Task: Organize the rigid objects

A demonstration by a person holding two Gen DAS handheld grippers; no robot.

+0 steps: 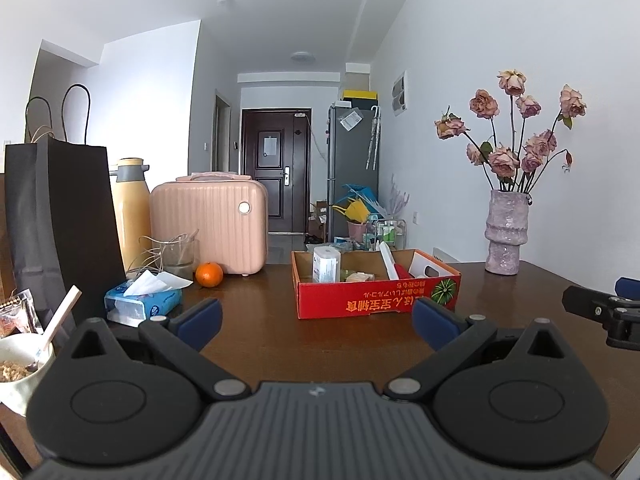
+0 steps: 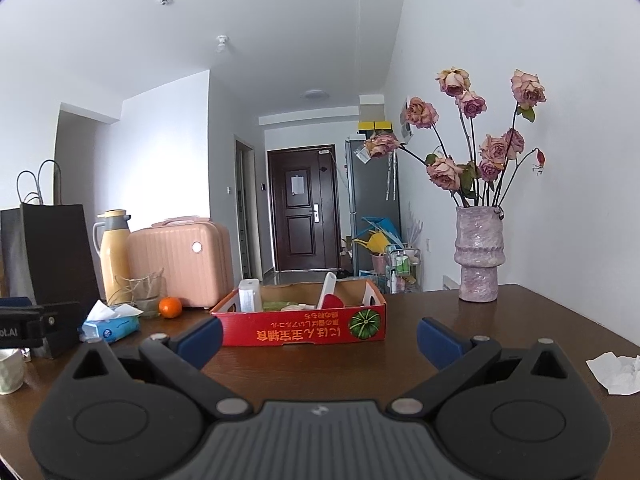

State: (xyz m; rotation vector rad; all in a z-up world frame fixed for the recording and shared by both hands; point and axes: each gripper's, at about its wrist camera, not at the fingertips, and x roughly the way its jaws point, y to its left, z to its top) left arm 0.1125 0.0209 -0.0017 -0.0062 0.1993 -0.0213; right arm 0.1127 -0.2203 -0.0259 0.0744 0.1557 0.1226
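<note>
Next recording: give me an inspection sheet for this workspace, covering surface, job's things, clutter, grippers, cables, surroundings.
Surface: dark brown wooden table, glossy, mostly bare in front of the grippers.
Job's things: red cardboard tray box with a pumpkin print at table centre, holding a white carton and smaller items too small to identify.
Clutter: orange fruit, blue tissue pack, pink ribbed hard case, yellow thermos jug, black paper bag, white bowl of food, crumpled white paper.
Grippers: left gripper open and holding nothing; right gripper open and holding nothing.
Cables: nothing seen.
Surroundings: lilac ceramic vase of dried roses, dark door, grey fridge.
</note>
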